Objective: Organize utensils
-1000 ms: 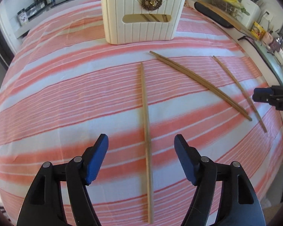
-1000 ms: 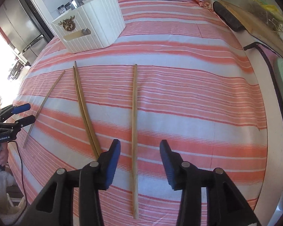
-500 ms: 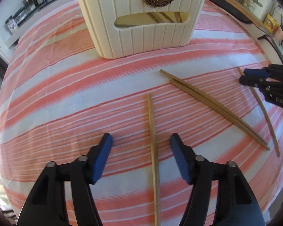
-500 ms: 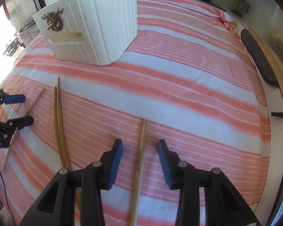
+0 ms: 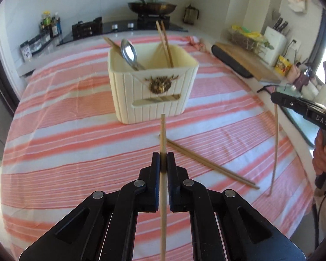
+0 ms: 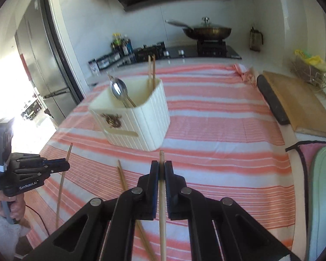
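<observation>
Worktop point(image 5: 54, 143) under the striped cloth, everything sits on it; cream holder point(image 5: 152, 91) stands upright near the middle, already carrying a spoon point(image 5: 129, 53) and a couple of chopsticks point(image 5: 165, 41) in separate compartments.

Loose pair of chopsticks point(image 5: 208, 163) lies flat on the cloth between our two tools, not yet collected.

Left tool point(image 5: 163, 163): jaws have just been closing, now clamped hard on one chopstick point(image 5: 163, 134), which runs straight out ahead of the fingers and well back under them; right tool point(image 6: 162, 171): same story, jaws have just been closing and are pinched on its own chopstick point(image 6: 162, 206), only a short tip point(image 6: 162, 155) poking past the pads; from the left wrist view that stick hangs steeply with its low end close to or on the cloth, can't tell which.

Risks as we see them:
- thin round sticks in flat pads; any side knock and they pivot or slide out;
- the right stick's long trailing end could drag the cloth or catch the loose pair as it travels;
- both tools head for one holder; they may crowd each other at the rim;
- a stick tip striking the rim or the spoon could tip it out of the grip, or nudge the holder;
- wrong compartment is possible; chopsticks belong on the right side, we judge.
</observation>
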Demonstrator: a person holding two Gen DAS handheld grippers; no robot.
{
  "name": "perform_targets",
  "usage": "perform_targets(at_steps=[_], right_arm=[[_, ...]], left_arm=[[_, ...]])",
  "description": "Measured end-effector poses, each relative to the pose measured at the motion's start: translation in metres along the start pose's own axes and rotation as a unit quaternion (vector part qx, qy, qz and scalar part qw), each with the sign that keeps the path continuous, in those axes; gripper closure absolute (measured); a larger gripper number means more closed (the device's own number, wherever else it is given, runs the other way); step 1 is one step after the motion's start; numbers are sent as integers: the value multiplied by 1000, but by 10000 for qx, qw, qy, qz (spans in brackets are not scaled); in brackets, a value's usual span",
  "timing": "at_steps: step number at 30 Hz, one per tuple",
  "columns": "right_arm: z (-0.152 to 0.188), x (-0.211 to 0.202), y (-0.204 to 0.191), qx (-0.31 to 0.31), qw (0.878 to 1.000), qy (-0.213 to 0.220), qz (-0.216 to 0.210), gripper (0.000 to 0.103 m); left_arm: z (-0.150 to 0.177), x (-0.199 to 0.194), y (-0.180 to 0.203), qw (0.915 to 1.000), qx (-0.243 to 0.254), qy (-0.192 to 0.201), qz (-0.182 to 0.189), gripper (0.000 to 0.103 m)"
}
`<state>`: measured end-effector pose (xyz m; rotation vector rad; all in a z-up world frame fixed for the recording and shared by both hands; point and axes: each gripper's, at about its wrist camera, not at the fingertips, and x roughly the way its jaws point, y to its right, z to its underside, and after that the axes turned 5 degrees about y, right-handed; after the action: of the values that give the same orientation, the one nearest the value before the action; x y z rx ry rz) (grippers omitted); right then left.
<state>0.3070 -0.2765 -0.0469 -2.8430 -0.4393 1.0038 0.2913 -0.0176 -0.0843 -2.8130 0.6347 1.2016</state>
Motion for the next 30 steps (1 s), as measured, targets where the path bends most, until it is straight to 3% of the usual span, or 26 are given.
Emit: perform_targets(at_steps=[5, 13, 24, 30], right_arm=[[-10, -62, -16, -125, 9981, 599, -115, 97], [-21, -108, -20, -134, 9937, 1105, -138, 97], [-56, -122, -25, -107, 9880, 1520, -265, 97], [-100, -113, -39, -298, 9818, 1859, -235, 97]], left_arm=[[-12, -49, -1, 9981, -176, 547, 239, 99], [-18, -72, -4, 9941, -312, 995, 309, 99], [-36, -95, -4, 9915, -316, 1223, 320, 99], [-87, -127, -16, 9806, -388, 1921, 103, 99]])
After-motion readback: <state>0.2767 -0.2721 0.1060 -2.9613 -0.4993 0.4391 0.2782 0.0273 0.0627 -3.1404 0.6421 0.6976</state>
